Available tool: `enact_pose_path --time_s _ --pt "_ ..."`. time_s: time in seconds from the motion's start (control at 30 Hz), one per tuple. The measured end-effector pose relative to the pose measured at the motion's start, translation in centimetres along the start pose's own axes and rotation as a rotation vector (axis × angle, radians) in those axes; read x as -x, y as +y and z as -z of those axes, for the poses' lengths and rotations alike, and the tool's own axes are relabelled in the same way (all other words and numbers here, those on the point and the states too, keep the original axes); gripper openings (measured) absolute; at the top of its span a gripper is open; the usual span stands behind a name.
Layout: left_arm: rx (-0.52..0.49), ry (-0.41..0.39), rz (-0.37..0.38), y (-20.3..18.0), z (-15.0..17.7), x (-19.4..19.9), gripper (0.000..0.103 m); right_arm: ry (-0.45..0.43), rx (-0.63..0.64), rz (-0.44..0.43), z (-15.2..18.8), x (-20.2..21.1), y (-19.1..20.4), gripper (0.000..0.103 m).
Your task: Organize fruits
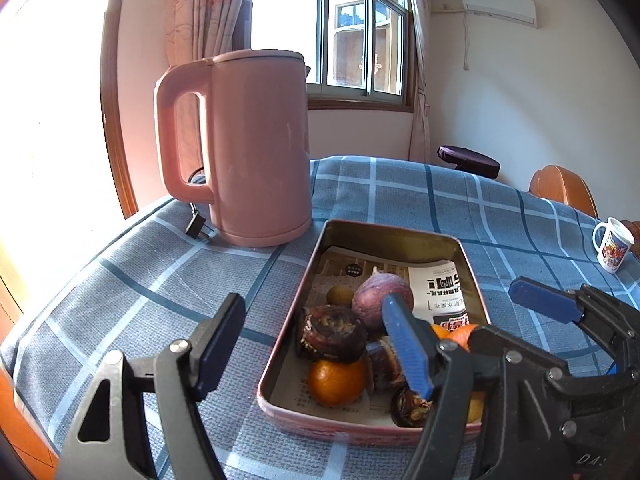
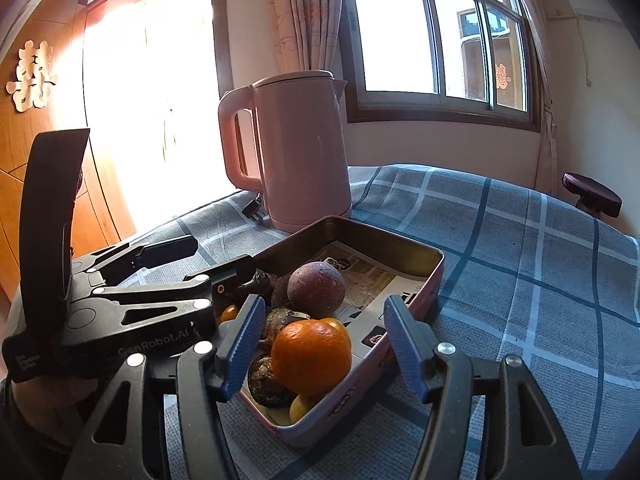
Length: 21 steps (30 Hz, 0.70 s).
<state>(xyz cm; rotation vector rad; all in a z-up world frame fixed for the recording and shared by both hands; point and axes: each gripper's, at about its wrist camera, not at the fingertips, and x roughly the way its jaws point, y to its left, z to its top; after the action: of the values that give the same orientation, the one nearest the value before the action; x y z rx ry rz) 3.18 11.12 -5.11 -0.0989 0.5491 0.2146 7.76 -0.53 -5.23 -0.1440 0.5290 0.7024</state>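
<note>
The fruits, heaped on paper in the metal tray (image 2: 434, 270) beside the pink kettle (image 2: 304, 148), could roll if the right gripper (image 2: 318, 350), jaws apart around the orange (image 2: 312, 360), nudges it; the left gripper (image 1: 308, 344) hovers open.

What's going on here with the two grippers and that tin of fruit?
A person holds both grippers over a metal tin on a checked tablecloth. The tin holds oranges, a purple fruit and dark brown ones. The right gripper is open around an orange. The left gripper is open and empty.
</note>
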Motion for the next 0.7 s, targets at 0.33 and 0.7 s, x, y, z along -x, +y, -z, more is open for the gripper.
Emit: enact_pose_path --time_s 0.33,0.7 --pt "-0.001 -0.067 0.017 -0.8 -0.9 2.7 0.087 -0.065 -0.014 0.236 0.0 5.3 -1.9 0.071" --pt "-0.021 -0.096 0.031 -2.0 -1.3 4.2 0.096 -0.122 -0.051 0.325 0.3 9.6 -3.6 0.08"
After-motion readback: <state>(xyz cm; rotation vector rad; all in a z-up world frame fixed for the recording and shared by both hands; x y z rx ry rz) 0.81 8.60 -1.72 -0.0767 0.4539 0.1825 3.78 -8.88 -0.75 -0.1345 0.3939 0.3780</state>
